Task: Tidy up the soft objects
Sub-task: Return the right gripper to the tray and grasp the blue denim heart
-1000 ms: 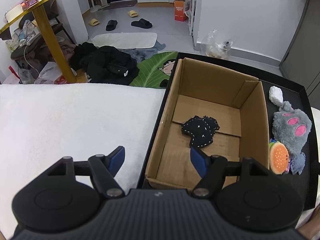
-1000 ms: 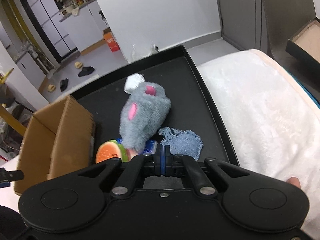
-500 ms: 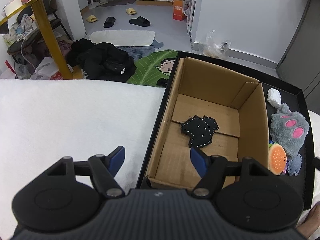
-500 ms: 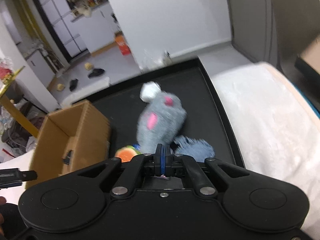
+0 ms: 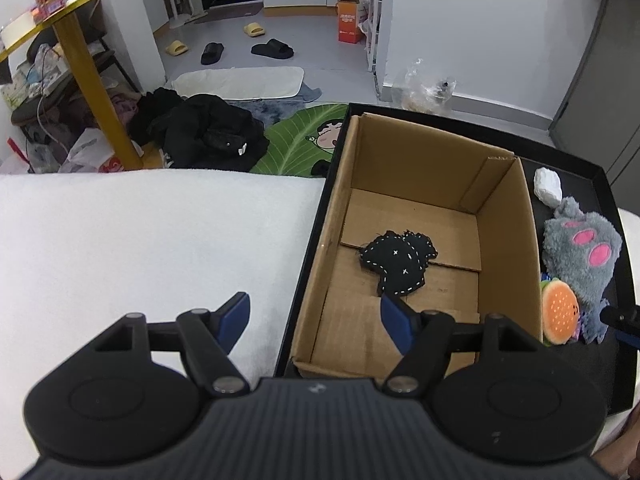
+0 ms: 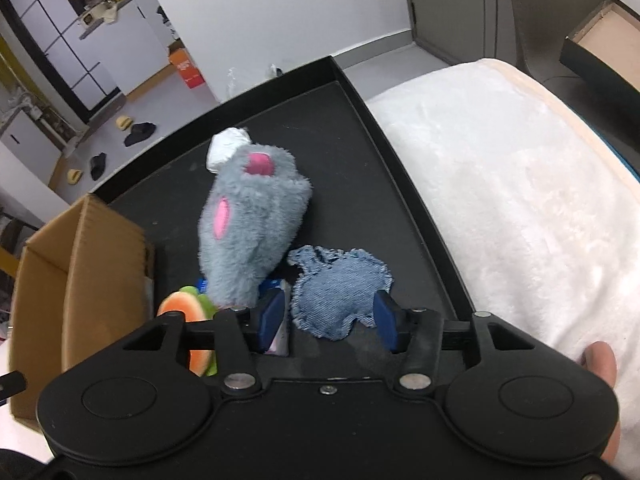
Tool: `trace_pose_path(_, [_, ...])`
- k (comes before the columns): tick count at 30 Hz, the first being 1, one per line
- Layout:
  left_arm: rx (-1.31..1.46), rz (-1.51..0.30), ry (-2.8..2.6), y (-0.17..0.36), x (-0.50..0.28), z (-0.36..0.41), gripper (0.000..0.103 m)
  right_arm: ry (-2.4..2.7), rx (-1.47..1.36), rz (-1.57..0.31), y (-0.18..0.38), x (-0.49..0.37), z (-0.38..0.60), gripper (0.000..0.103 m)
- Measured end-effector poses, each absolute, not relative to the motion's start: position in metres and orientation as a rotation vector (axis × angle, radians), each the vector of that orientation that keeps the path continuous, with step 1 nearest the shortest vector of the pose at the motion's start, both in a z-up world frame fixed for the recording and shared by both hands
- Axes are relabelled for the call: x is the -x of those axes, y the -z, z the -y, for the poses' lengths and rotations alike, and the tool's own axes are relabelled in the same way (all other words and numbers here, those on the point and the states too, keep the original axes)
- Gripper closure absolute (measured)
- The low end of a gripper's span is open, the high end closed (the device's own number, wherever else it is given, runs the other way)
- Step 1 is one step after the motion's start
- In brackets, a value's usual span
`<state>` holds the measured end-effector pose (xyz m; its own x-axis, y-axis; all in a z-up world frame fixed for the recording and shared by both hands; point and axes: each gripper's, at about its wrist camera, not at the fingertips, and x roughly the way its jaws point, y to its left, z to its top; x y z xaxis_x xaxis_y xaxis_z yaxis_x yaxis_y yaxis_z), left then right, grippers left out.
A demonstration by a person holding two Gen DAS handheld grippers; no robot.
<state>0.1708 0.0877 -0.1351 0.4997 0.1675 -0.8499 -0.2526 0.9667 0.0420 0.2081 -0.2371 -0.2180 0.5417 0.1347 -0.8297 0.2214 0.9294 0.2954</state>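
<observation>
Right claw (image 6: 328, 316) lower, jaws just parted around frayed blue denim patch (image 6: 340, 292), unclenched.

Fuzzy grey plush (image 6: 252, 232), frayed denim patch (image 6: 340, 292), matt cardboard box (image 5: 504, 248)

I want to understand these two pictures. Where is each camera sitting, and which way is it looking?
Left wrist: sits on the left gripper, looking down over its open fingers into the cardboard box holding a black fabric piece.
Right wrist: sits on the right gripper, looking down at the denim piece between its just-opened fingers; a fingertip shows.
Both see: the box, black tray, grey plush.
</observation>
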Motion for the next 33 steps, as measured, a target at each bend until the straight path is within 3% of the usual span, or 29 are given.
trace_pose_path(4, [0.081, -1.030, -0.255, 0.137, -0.173, -0.086, 0.032, 0.073, -0.366, -1.016, 0.226, -0.212, 0.235, 0.045])
trace_pose_path(9, [0.059, -1.042, -0.254, 0.139, -0.177, -0.082, 0.032, 0.082, -0.329, -1.013, 0.232, -0.216, 0.232, 0.045])
trace_pose_path(10, [0.055, -1.043, -0.255, 0.138, -0.176, -0.082, 0.032, 0.082, -0.320, -1.010, 0.233, -0.216, 0.230, 0.048])
trace_pose_path(11, [0.051, -1.044, -0.257, 0.138, -0.177, -0.081, 0.032, 0.079, -0.315, -1.012, 0.234, -0.217, 0.230, 0.058])
trace_pose_path(18, [0.030, -1.033, -0.267, 0.136, -0.174, -0.077, 0.032, 0.043, -0.305, -0.997, 0.230, -0.211, 0.231, 0.079])
trace_pose_path(19, [0.027, -1.030, -0.268, 0.136, -0.174, -0.076, 0.032, 0.034, -0.309, -0.995, 0.229, -0.209, 0.231, 0.103])
trace_pose_path(26, [0.022, -1.017, -0.268, 0.133, -0.170, -0.077, 0.032, 0.010, -0.329, -0.998, 0.222, -0.204, 0.231, 0.103])
trace_pose_path(28, [0.021, -1.014, -0.268, 0.132, -0.169, -0.077, 0.032, 0.026, -0.336, -1.020, 0.221, -0.208, 0.231, 0.097])
trace_pose_path(30, [0.024, -1.007, -0.265, 0.130, -0.167, -0.078, 0.032, 0.053, -0.338, -1.023, 0.222, -0.211, 0.232, 0.071])
trace_pose_path(31, [0.025, -1.005, -0.263, 0.130, -0.167, -0.078, 0.032, 0.068, -0.330, -1.017, 0.222, -0.211, 0.232, 0.051])
trace_pose_path(33, [0.023, -1.002, -0.264, 0.129, -0.166, -0.077, 0.032, 0.089, -0.317, -0.998, 0.223, -0.212, 0.233, 0.046])
